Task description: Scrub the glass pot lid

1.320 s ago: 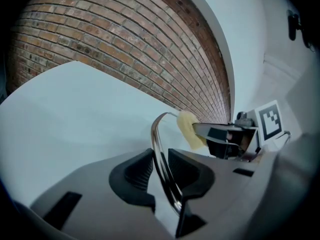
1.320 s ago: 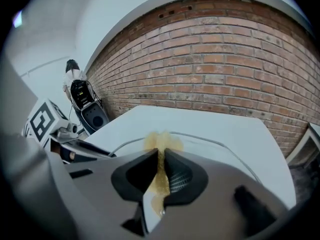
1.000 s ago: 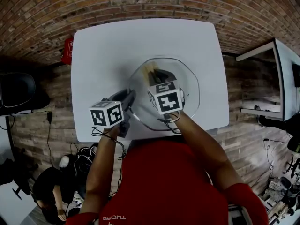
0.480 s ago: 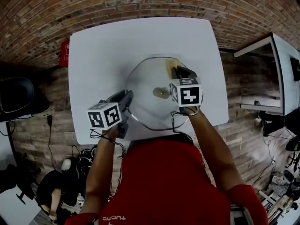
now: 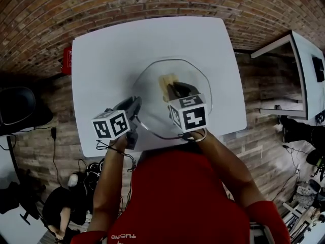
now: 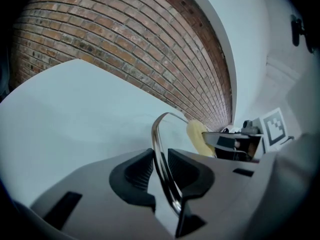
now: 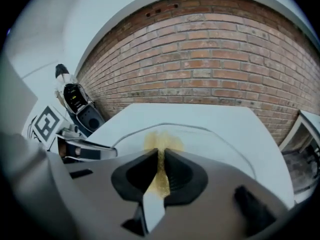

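Left tool (image 6: 161, 170) clamps glass lid (image 5: 147, 85), right tool (image 7: 159, 171) sponge (image 5: 166, 80); shirt print (image 5: 124, 236) unreadable.

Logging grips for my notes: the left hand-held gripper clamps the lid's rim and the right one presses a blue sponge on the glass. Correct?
The sponge is yellow, not blue; the right gripper view shows it gripped by the right hand-held gripper. The left hand-held gripper does clamp the lid's rim.

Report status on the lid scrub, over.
Left gripper clamped on the glass lid at its rim. Right gripper gripping the yellow sponge, sponge on the glass. Lid on the white table, nothing blocking.
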